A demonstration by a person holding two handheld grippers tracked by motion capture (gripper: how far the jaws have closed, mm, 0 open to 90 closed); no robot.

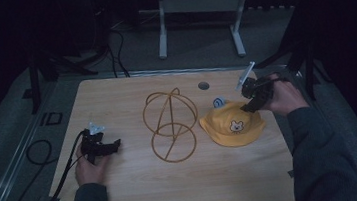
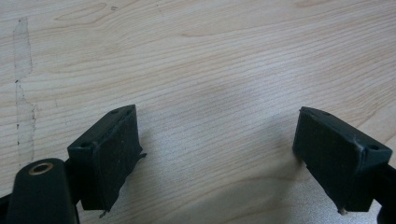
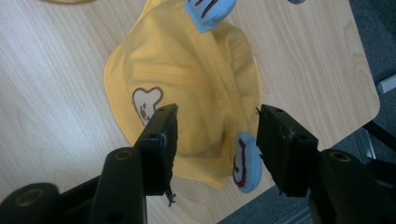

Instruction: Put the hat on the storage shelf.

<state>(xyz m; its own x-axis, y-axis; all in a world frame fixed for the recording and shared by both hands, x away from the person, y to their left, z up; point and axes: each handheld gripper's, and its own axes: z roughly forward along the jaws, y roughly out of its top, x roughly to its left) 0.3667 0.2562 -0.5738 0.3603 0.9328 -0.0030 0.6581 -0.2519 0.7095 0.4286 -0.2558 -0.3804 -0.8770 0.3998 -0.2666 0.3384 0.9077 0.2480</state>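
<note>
A yellow child's hat [image 1: 233, 124] with a bear face and blue ears lies at the right of the wooden table [image 1: 126, 196]. My right gripper [image 1: 250, 104] hovers at the hat's far right side. In the right gripper view its jaws [image 3: 215, 140] stand apart over the hat [image 3: 187, 79], one beside the bear face and one next to a blue ear [image 3: 246, 161], and the pads do not press on the cloth. A gold wire frame [image 1: 171, 124] of rings stands mid-table. My left gripper [image 1: 108, 149] rests at the left, open [image 2: 215, 140] over bare wood.
The table's right edge [image 3: 369, 93] runs close behind the hat, with grey floor beyond. A round hole [image 1: 203, 85] sits in the tabletop's far side. A black cable [image 1: 41, 150] trails off the left edge. A grey metal stand [image 1: 161, 27] is behind the table.
</note>
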